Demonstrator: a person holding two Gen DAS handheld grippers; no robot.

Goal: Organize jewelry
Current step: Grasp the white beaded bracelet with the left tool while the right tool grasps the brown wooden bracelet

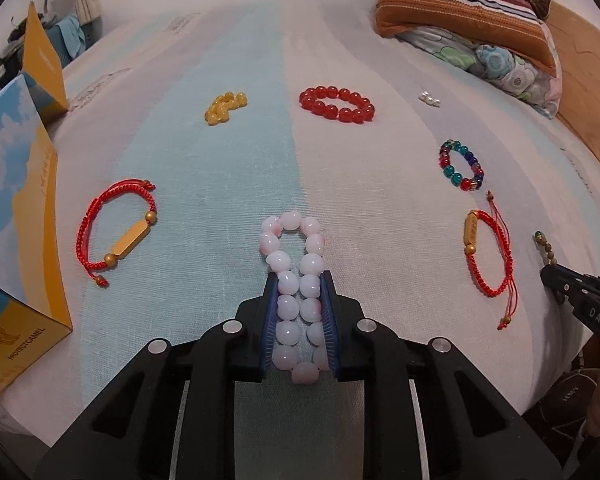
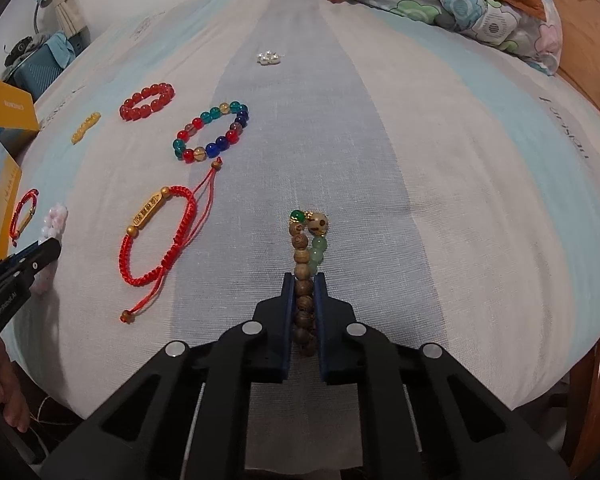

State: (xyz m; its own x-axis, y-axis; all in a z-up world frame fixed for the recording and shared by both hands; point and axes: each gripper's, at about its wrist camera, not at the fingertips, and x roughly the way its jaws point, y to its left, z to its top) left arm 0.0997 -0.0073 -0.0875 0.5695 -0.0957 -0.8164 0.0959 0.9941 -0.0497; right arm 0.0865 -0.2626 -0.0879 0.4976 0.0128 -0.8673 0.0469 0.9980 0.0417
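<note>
While both hands press down on the bed, each clamp has a bracelet pinched flat:

Risk, left: the pink bead bracelet [image 1: 296,292] is squeezed into two rows, so beads could roll past each other on a lift and the loop could pop out of the left gripper [image 1: 299,278].
Risk, right: the wooden bead bracelet [image 2: 305,280] is held only along its near half; its green-bead end hangs free ahead of the tips and could swing or snag the bedsheet [image 2: 460,200].
Risk, neighbours: the red cord bracelet [image 2: 160,240] lies near the right gripper [image 2: 304,278], and its loose tail could be dragged along.
Left jaws: closed on the pink bracelet, pads touching beads on both sides.
Right jaws: closed tight on the wooden beads.
Pink bracelet: near edge of the bed, middle; about half lies between the pads, the far loop pokes out beyond the tips.
Wooden bracelet: near edge, towards the right; near half between the pads.
Destination: probably the yellow box [image 1: 28,208] at the left edge.
</note>
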